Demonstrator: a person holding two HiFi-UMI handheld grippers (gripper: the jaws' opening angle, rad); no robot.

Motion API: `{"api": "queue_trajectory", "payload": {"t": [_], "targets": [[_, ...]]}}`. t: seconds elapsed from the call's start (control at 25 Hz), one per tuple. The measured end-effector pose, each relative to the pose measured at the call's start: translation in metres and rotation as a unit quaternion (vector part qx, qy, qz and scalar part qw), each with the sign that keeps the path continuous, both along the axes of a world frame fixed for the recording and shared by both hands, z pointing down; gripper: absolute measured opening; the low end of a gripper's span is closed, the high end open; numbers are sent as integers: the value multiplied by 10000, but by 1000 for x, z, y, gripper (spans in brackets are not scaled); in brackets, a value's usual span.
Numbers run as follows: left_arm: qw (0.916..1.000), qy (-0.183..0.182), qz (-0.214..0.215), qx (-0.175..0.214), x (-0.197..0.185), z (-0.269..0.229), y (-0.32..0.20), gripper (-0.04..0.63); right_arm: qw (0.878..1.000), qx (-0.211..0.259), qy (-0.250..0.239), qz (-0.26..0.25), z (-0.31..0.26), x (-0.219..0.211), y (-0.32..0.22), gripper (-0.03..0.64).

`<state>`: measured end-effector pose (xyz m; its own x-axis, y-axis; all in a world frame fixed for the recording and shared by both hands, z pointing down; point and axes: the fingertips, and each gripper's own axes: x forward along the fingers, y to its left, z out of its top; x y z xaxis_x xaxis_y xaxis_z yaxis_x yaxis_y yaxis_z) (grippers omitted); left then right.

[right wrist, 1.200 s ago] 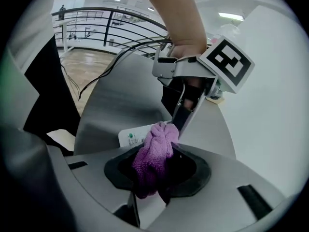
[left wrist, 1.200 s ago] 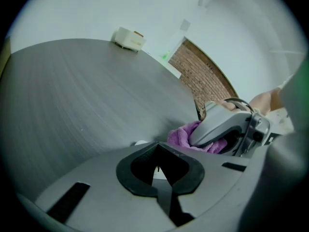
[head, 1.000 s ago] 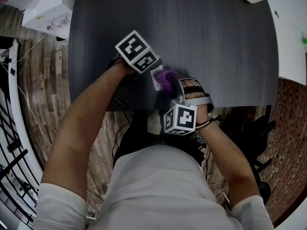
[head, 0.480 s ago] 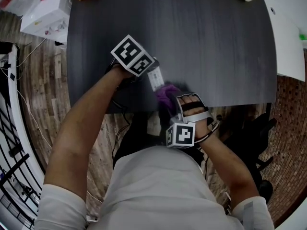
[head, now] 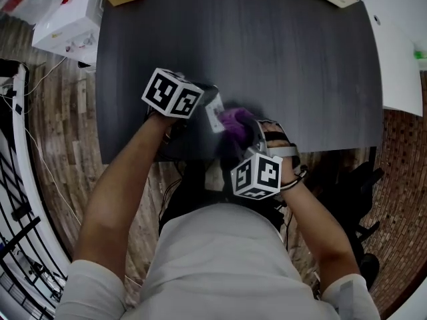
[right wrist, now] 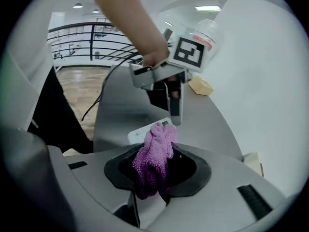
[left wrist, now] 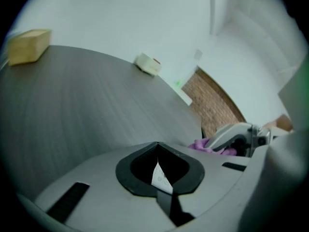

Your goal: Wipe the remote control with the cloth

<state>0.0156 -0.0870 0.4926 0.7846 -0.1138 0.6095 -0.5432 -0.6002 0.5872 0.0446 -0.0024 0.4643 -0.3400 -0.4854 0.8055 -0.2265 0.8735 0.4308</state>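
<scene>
**Camera arrangement.** Head view: camera above the near edge of the desk [head: 280,65], facing steeply down on the whole desk top and both arms. Left gripper view: camera close behind the jaws of the left gripper [left wrist: 161,175], low over the desk, facing its far edge, where a tan block [left wrist: 29,46] and a pale box [left wrist: 148,64] lie. Right gripper view: camera close behind the jaws of the right gripper [right wrist: 152,170], by the desk's near edge, facing the left gripper. All three views share the remote control [head: 215,112] and the cloth [head: 235,122].
</scene>
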Motion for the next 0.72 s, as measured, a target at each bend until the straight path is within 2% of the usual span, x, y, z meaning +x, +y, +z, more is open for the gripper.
{"api": "queue_trajectory", "payload": {"t": [0.04, 0.12, 0.16, 0.2, 0.24, 0.32, 0.48, 0.64, 0.72], "targets": [[9976, 328, -593, -142, -10, -6, -3, 3, 9999, -56, -82, 105, 3, -5, -7, 129], [9802, 915, -1678, -526, -30, -11, -1, 3, 9992, -256, -139, 274, 16, -10, -14, 129], [9712, 1059, -2015, -708, -37, -8, 5, 5, 9987, -349, -128, 346, 24, -9, -15, 129], [9661, 1080, -2186, -851, -41, -2, 13, 6, 9982, -418, -119, 422, 31, -7, -16, 129], [9647, 1024, -2229, -959, -42, 5, 22, 12, 9975, -476, -137, 509, 35, -5, -16, 129], [9650, 921, -2183, -1124, -38, 14, 36, 83, 9954, -604, -268, 693, 39, 1, -18, 130], [9630, 995, -2118, -1334, -20, 20, 42, 158, 9938, -685, -374, 787, 40, 0, -19, 129], [9549, 1177, -2188, -1624, -7, 25, 33, 167, 9866, -923, -756, 1114, 41, 1, -19, 130], [9534, 1196, -2163, -1729, -4, 26, 27, 166, 9843, -980, -864, 1191, 42, 1, -21, 129]]}}
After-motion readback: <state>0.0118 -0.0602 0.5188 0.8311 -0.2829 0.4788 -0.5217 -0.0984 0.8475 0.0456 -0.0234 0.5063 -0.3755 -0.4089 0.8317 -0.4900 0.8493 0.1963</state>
